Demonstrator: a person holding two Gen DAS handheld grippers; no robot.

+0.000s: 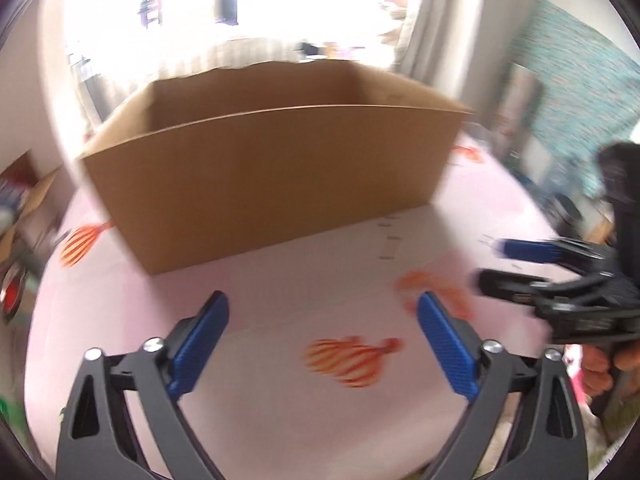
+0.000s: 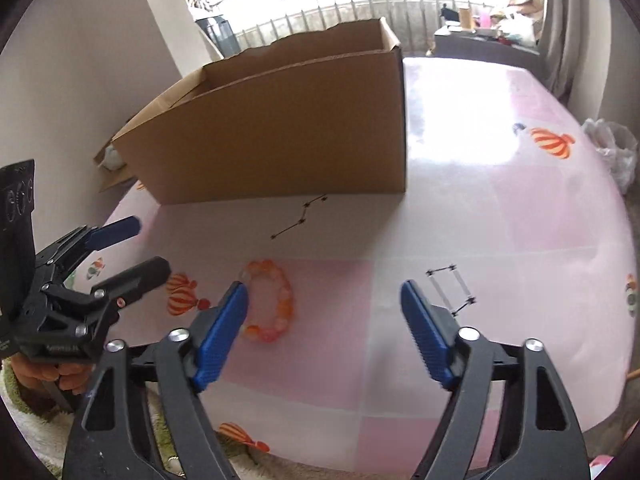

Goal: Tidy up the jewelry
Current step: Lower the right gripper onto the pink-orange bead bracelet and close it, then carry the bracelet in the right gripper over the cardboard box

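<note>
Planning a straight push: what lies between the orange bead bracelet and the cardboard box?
Right wrist view: a thin dark chain on the pink tablecloth, between bracelet and box.

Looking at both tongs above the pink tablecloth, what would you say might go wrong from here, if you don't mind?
1. The thin dark chain and the clear-barred piece with dark ends are slight and may slip through open right tongs.
2. The orange beaded bracelet lies beside one blue pad; a closing pad might push it aside.
3. The left tongs are near and could collide.
</note>
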